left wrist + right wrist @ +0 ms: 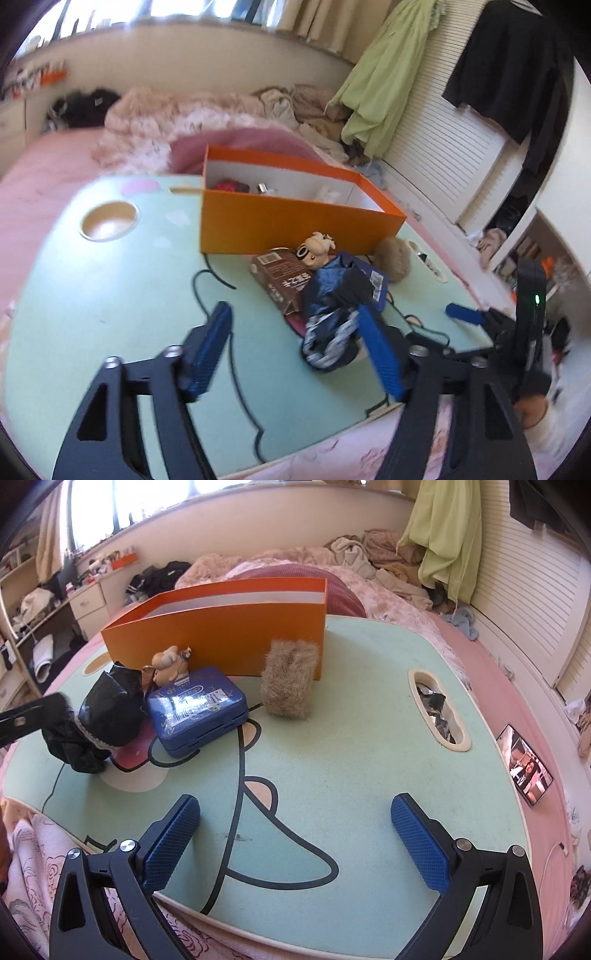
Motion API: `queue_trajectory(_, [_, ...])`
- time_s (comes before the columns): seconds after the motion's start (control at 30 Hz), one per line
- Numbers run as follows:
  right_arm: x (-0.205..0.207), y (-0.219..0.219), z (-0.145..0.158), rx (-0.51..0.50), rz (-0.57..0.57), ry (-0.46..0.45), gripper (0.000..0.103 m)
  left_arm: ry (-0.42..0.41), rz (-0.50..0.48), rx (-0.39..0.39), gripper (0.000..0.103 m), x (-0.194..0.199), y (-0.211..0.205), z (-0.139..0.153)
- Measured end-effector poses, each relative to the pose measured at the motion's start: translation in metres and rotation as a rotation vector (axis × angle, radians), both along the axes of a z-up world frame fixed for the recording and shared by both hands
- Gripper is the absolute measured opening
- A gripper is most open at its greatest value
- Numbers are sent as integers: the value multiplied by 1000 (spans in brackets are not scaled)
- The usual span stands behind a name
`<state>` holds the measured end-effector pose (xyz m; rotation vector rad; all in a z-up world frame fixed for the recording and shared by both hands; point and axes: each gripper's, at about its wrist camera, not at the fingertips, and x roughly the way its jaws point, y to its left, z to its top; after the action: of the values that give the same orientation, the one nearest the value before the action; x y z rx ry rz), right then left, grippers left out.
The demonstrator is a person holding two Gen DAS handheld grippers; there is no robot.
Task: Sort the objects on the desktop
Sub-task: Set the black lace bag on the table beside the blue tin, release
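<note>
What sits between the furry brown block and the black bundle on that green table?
The blue tin, between the furry brown block and black bundle, clearest in the right wrist view.

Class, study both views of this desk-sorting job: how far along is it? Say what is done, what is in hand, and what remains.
Done: a few small things already lie inside the orange box. In hand: nothing; the left claw stands open near the dark cloth bundle, and the right claw is open over bare tabletop. Left: the bundle, blue tin, brown carton, toy figure and fuzzy block still sit outside the box.
</note>
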<state>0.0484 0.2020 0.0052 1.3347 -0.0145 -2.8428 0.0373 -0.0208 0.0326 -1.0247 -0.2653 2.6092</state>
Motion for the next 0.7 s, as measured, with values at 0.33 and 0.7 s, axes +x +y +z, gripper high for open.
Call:
queue_trajectory(0.33, [0,0,0,0,1,1,103,-112,-23,-287,93,3,29,-41])
queue_trajectory(0.7, [2,14,40,-220,-23,111,77,-118,-20,-301,103,6,32,-46])
